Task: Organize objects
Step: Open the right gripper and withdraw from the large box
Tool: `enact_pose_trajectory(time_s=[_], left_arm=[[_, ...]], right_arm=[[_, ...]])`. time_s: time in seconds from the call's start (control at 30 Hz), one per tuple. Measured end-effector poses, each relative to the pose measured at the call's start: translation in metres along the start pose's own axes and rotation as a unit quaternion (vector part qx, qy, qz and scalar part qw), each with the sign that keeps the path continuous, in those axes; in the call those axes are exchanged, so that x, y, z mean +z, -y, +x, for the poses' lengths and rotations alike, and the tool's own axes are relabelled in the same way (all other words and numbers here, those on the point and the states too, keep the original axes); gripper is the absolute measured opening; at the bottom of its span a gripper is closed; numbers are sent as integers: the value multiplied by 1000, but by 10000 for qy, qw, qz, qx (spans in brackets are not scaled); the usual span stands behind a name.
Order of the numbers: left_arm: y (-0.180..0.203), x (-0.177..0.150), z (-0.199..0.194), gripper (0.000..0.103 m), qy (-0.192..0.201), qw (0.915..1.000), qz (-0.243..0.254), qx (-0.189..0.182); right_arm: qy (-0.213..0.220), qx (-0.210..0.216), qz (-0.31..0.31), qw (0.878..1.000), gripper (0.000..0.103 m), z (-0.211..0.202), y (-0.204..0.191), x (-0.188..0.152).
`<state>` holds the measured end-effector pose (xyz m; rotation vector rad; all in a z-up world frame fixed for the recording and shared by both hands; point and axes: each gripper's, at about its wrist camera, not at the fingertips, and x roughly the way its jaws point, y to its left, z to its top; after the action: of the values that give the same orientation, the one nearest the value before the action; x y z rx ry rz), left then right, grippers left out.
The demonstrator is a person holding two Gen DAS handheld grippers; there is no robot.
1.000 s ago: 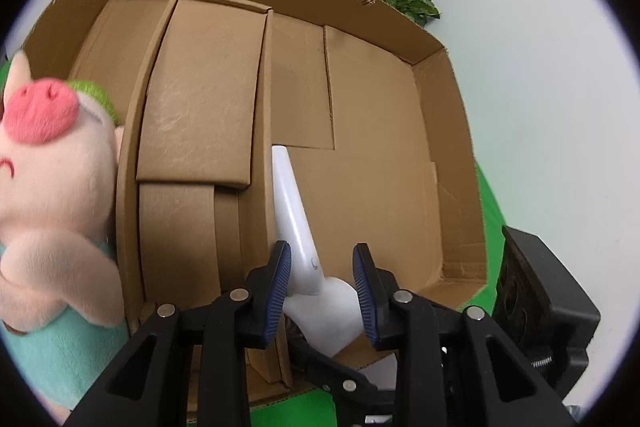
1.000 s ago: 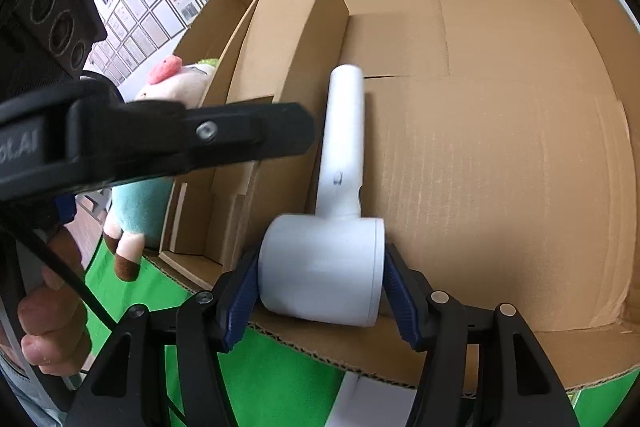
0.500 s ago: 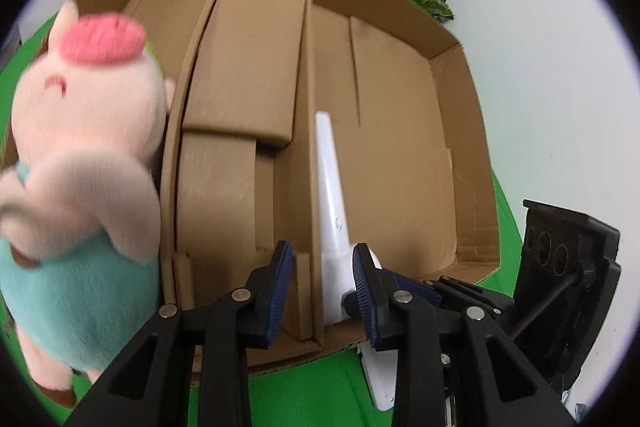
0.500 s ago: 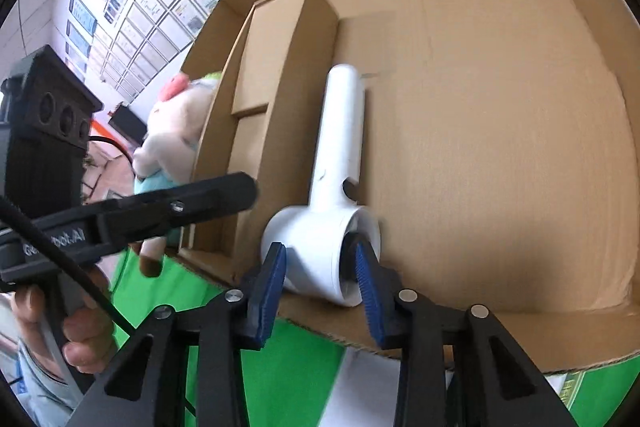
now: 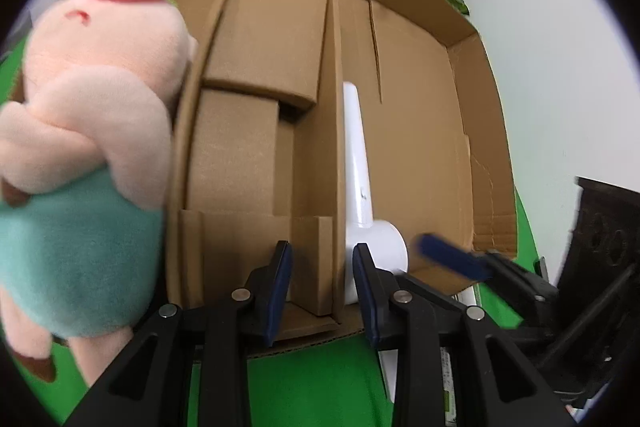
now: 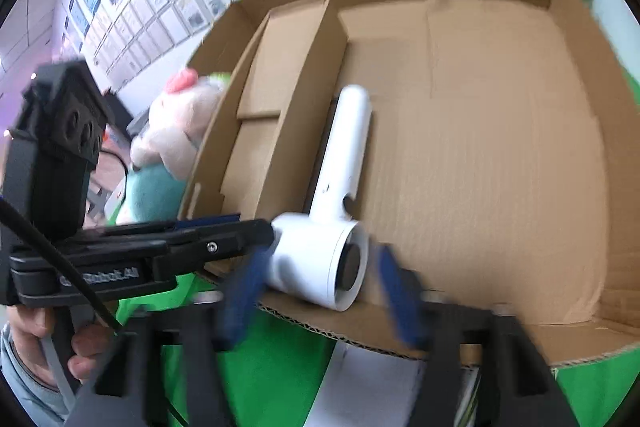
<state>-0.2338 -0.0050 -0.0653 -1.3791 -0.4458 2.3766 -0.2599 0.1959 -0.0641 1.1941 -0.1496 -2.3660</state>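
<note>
Right wrist view: right gripper (image 6: pixel 320 291) just opened, jaws apart astride white hair dryer (image 6: pixel 324 251) in cardboard box (image 6: pixel 500 167); left gripper (image 5: pixel 322 283) narrowly parted, empty.

A white hair dryer (image 6: pixel 334 227) lay between blue-padded black jaws, in a plain brown cardboard box (image 6: pixel 500 147); left of them, a blurred, apparently pink-and-teal plush pig (image 5: pixel 80 131); green cloth (image 5: pixel 320 375) below.

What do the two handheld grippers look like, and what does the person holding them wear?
Both grippers are black plastic with angular, hollowed arms, silver screws at the joints and blue pads on the fingers. The left gripper carries pale lettering on its side, a boxy black housing with round holes, and a black cable. The right gripper looks the same. At the hand a light blue sleeve shows.
</note>
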Motion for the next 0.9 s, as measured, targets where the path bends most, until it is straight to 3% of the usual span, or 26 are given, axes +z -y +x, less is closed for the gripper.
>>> enact_pose_trajectory(time_s=[0.03, 0.07, 0.1, 0.17, 0.23, 0.27, 0.33, 0.4, 0.53, 0.6, 0.67, 0.7, 0.73, 0.77, 0.8, 0.83, 0.9], left_arm=[[0, -1, -5, 31, 125, 9999, 5, 77], [2, -1, -13, 31, 309, 9994, 26, 129], [5, -2, -22, 31, 526, 9984, 85, 189], [13, -4, -40, 42, 988, 9938, 300, 404], [28, -12, -64, 77, 1684, 9807, 632, 761], [33, -17, -74, 83, 1970, 9731, 746, 932], [42, -26, -88, 86, 2349, 9587, 945, 1296], [49, -32, -93, 86, 2454, 9516, 1073, 1506], [53, -41, -93, 86, 2429, 9514, 1044, 1580], [54, -47, -92, 86, 2387, 9509, 1056, 1662], [53, -52, -92, 84, 2375, 9517, 1084, 1616], [55, -52, -88, 72, 2323, 9536, 1092, 1573], [55, -54, -88, 39, 2257, 9556, 1106, 1539], [55, -56, -87, 18, 2117, 9592, 1119, 1501], [54, -56, -84, 3, 1921, 9646, 1120, 1417], [55, -59, -85, 3, 1891, 9664, 1108, 1342], [56, -65, -92, 3, 2111, 9610, 1075, 1430]], right_arm=[[129, -7, 15, 9999, 97, -8, 1, 0], [333, -33, 13, 9994, 102, -20, 1, -1], [457, -73, -10, 9989, 102, -29, 1, -2], [678, -318, -113, 9971, 102, -46, -2, -6], [874, -622, -225, 9940, 102, -58, -7, -10], [1029, -847, -328, 9905, 102, -69, -10, -15], [1296, -1248, -464, 9826, 102, -84, -16, -24], [1494, -1483, -508, 9763, 102, -100, -20, -35], [1671, -1533, -410, 9731, 102, -125, -21, -52], [1760, -1515, -451, 9716, 91, -138, -21, -59], [1694, -1585, -501, 9714, 47, -140, -23, -63], [1605, -1631, -500, 9722, 41, -139, -22, -65], [1538, -1610, -497, 9736, 31, -138, -21, -65], [1463, -1553, -470, 9758, 27, -136, -20, -67], [1435, -1534, -453, 9766, 26, -134, -21, -69], [1429, -1517, -446, 9770, 26, -135, -22, -71], [1450, -1459, -451, 9776, 28, -133, -24, -73]])
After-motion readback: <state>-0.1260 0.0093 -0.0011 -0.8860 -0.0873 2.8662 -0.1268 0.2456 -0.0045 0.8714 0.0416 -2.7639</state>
